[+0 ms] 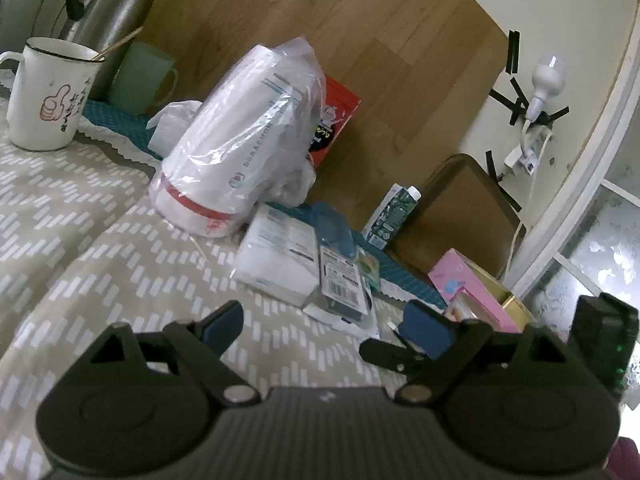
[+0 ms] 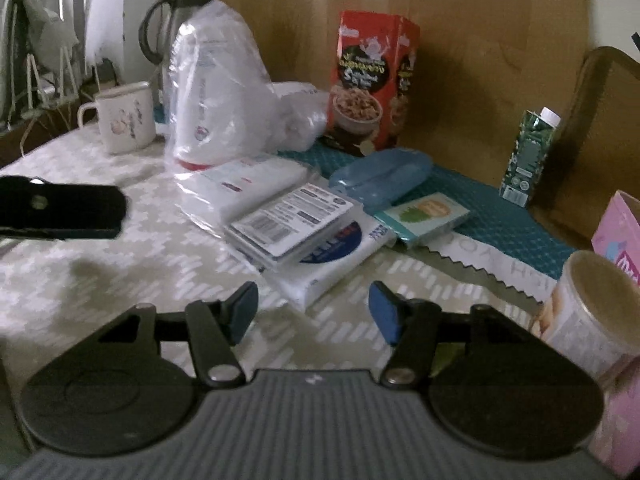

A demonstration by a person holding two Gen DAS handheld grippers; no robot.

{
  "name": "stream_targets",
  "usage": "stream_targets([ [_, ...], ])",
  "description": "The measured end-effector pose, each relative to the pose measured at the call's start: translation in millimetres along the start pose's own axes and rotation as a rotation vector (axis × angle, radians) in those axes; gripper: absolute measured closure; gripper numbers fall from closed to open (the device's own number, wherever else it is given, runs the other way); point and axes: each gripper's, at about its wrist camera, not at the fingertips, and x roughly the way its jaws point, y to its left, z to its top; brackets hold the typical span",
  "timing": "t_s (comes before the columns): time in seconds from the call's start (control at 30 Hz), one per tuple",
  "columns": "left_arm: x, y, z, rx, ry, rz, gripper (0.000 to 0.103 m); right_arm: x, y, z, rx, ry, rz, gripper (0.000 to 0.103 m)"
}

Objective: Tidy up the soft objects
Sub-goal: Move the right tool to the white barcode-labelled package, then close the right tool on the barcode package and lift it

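Observation:
A soft white bundle in a clear plastic bag (image 1: 236, 140) (image 2: 212, 92) stands on the patterned tablecloth. In front of it lies a flat white tissue pack (image 1: 276, 256) (image 2: 244, 188), with a barcode-labelled packet (image 1: 344, 284) (image 2: 292, 220) partly on top of it. A blue-labelled tissue pack (image 2: 340, 256) sits under that packet. My left gripper (image 1: 326, 330) is open just short of the pile, with nothing between its fingers. My right gripper (image 2: 312, 314) is also open and empty, and the blue-labelled pack's corner lies just ahead of it.
At the back stand a white mug (image 1: 44, 96) (image 2: 124, 120), a steel kettle (image 1: 116, 4), a red cereal box (image 2: 368, 80) and a green carton (image 2: 528, 156). A blue plastic case (image 2: 380, 180), a small teal box (image 2: 428, 216), a lidded tub (image 2: 592, 304) and a pink box (image 1: 472, 288) crowd the right.

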Motion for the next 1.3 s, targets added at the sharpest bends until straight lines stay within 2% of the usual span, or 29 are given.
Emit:
stream_targets([
  [0.07, -0.1, -0.2, -0.3, 0.002, 0.0, -0.001, 0.013, -3.1, 4.1, -0.1, 0.0, -0.017, 0.005, 0.033],
  [0.33, -0.2, 0.8, -0.2, -0.001, -0.005, -0.007, 0.011, 3.2, 13.6, 9.5, 0.024, -0.051, -0.026, 0.029],
  [0.43, -0.3, 0.6, -0.3, 0.0, -0.005, -0.006, 0.011, 11.3, 14.3, 13.5, 0.053, -0.052, -0.023, 0.029],
  [0.6, -0.2, 0.6, -0.4, -0.003, -0.005, -0.008, 0.011, 23.0, 7.4, 12.9, 0.114, -0.014, -0.068, 0.03],
  [0.73, 0.1, 0.4, -0.1, -0.003, -0.003, -0.013, 0.011, 18.3, -6.5, 9.1, 0.193, -0.014, -0.087, 0.03],
  [0.87, 0.4, 0.6, -0.2, -0.003, -0.002, -0.012, 0.011, 9.1, -6.7, 3.6, 0.209, -0.034, -0.12, 0.03],
  [1.1, -0.2, 0.3, 0.0, -0.001, -0.006, -0.008, 0.011, 0.2, 8.0, 3.2, 0.14, -0.07, -0.098, 0.029],
  [1.3, 0.0, 0.6, 0.2, -0.003, -0.007, -0.009, 0.011, 13.9, 20.4, 13.3, 0.072, -0.065, -0.094, 0.029],
])
